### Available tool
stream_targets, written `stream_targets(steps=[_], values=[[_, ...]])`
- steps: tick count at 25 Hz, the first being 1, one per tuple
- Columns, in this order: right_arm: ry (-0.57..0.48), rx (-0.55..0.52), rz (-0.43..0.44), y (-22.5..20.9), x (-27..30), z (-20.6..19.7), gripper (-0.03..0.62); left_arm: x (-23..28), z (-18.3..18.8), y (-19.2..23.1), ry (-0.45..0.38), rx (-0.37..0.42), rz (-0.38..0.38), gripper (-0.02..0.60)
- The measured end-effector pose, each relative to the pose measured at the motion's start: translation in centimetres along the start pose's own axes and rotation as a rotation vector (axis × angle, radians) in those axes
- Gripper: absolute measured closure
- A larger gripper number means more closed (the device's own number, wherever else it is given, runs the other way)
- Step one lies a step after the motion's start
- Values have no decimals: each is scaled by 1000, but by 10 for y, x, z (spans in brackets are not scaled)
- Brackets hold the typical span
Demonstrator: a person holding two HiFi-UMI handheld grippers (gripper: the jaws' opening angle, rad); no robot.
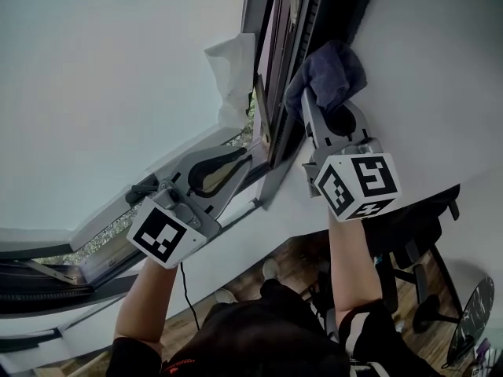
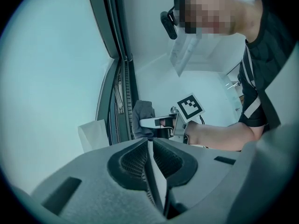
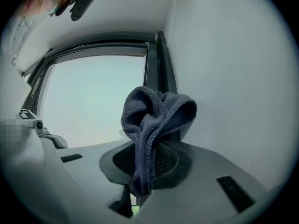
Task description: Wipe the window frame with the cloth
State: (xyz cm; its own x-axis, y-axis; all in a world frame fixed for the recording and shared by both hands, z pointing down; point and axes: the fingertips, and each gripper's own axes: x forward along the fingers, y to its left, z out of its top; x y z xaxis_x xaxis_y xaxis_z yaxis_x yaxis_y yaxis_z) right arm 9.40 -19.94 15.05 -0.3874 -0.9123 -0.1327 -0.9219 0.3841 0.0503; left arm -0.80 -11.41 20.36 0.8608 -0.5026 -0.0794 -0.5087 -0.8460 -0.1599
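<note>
A blue-grey cloth [image 1: 328,75] is bunched in my right gripper [image 1: 313,107], which is shut on it. The bundle presses against the dark grey window frame [image 1: 281,61] where it meets the white wall. In the right gripper view the cloth [image 3: 154,115] rises in folds out of the right gripper [image 3: 145,149], with the window frame [image 3: 161,64] just behind it. My left gripper [image 1: 248,162] is lower left, jaws shut, tips against the edge of the opened sash. In the left gripper view the left gripper [image 2: 149,146] points at the frame [image 2: 124,92], and the cloth [image 2: 144,112] shows beyond.
A white sheet of paper [image 1: 233,73] sticks out at the sash edge beside the glass [image 1: 102,85]. White wall [image 1: 440,69] lies right of the frame. Below are a black office chair [image 1: 416,250], a wooden floor and a thin cable [image 1: 187,289].
</note>
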Motion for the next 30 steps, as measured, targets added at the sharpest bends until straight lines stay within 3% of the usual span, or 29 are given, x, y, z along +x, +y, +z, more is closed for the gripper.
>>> stream_targets(steps=[30], values=[[182, 93, 12, -4, -9, -157, 543, 8, -114, -13, 132, -193, 23, 546]])
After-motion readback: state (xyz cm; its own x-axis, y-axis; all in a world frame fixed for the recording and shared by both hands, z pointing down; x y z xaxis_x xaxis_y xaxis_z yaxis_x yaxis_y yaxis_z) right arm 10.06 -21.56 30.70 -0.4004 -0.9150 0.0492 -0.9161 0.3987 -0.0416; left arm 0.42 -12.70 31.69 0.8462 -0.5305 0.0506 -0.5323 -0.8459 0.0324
